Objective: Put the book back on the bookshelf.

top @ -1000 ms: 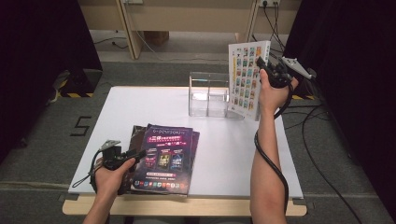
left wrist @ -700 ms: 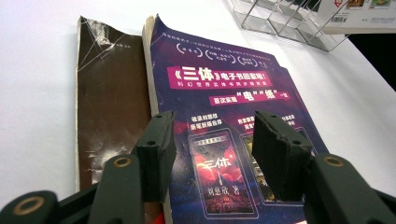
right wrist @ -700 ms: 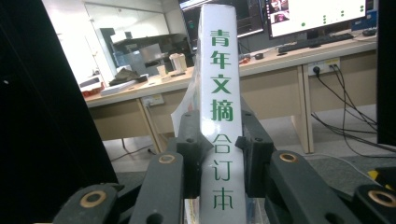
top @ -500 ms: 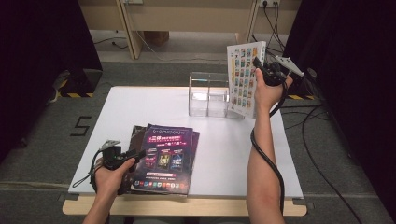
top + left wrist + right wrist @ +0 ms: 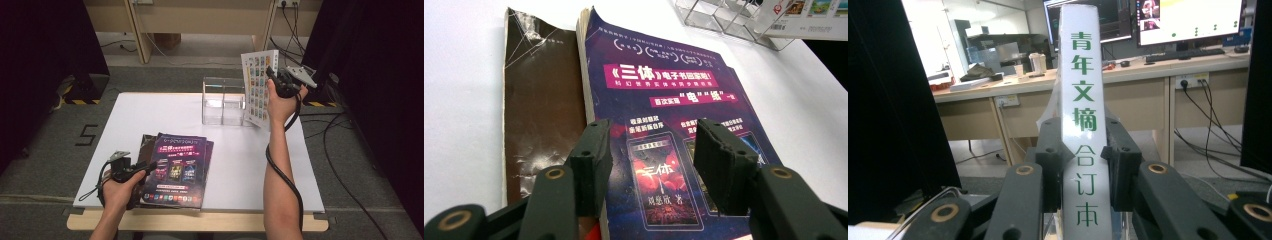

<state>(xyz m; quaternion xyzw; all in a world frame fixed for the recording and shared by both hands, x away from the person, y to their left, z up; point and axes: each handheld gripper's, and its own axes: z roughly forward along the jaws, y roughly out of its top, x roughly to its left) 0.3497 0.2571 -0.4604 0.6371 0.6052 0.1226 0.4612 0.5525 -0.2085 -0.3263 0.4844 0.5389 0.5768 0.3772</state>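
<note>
left gripper (image 5: 146, 167) rests nearest, jaws wide apart over the purple book (image 5: 176, 169), gripping nothing. farther off, right gripper (image 5: 270, 76) clamps the white book (image 5: 259, 88) upright beside the clear organizer (image 5: 223, 101), jaws just easing; next, likely lower it into a compartment.

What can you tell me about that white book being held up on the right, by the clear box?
The white book is a thick paperback bound volume. Its cover shows rows of small colourful pictures, and its white spine carries green Chinese characters running downward. It stands upright, lifted, with its lower edge near the right side of the clear plastic organizer; whether it touches that box I cannot tell. The right gripper clamps it across the spine, one black jaw on each cover. The jaws have just been easing open slightly, the book between them.
</note>
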